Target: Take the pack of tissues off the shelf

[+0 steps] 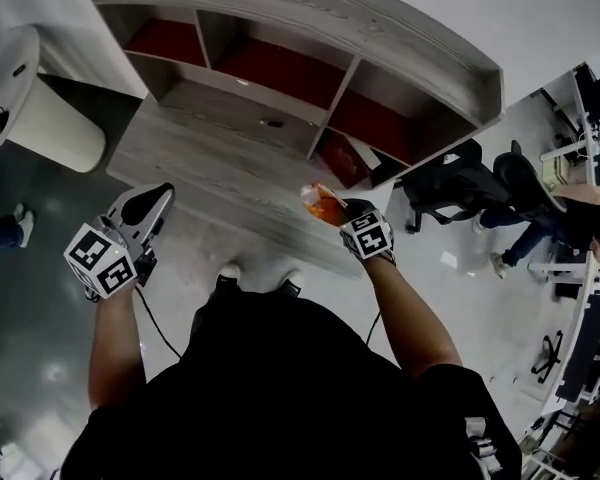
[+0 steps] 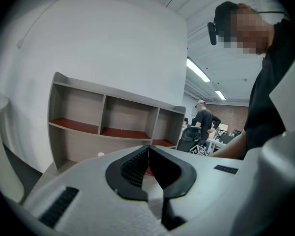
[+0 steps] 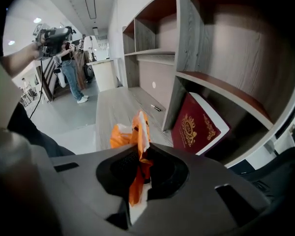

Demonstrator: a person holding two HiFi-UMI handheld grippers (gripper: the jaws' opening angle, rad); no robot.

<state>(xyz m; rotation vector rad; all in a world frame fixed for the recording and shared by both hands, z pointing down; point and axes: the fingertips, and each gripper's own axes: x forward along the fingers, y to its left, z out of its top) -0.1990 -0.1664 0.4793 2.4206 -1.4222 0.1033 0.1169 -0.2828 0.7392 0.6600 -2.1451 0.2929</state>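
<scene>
An orange and white pack of tissues [image 3: 133, 141] is pinched by its edge between the jaws of my right gripper [image 3: 140, 168]. In the head view the pack of tissues [image 1: 321, 204] hangs in front of the right gripper [image 1: 342, 211], just off the right end of the wooden shelf unit [image 1: 280, 88], near its lower right compartment. My left gripper [image 1: 150, 211] hangs at the left over the low front ledge, jaws shut with nothing between them. From its own view the left gripper [image 2: 148, 154] faces the shelf unit [image 2: 108, 127] from a distance.
A dark red booklet [image 3: 199, 127] leans in the bottom right compartment. A small dark item [image 1: 273, 123] lies on the desk ledge. A white round bin [image 1: 35, 98] stands left. An office chair [image 1: 460, 183] and seated people are at the right; a person [image 3: 69, 58] stands beyond.
</scene>
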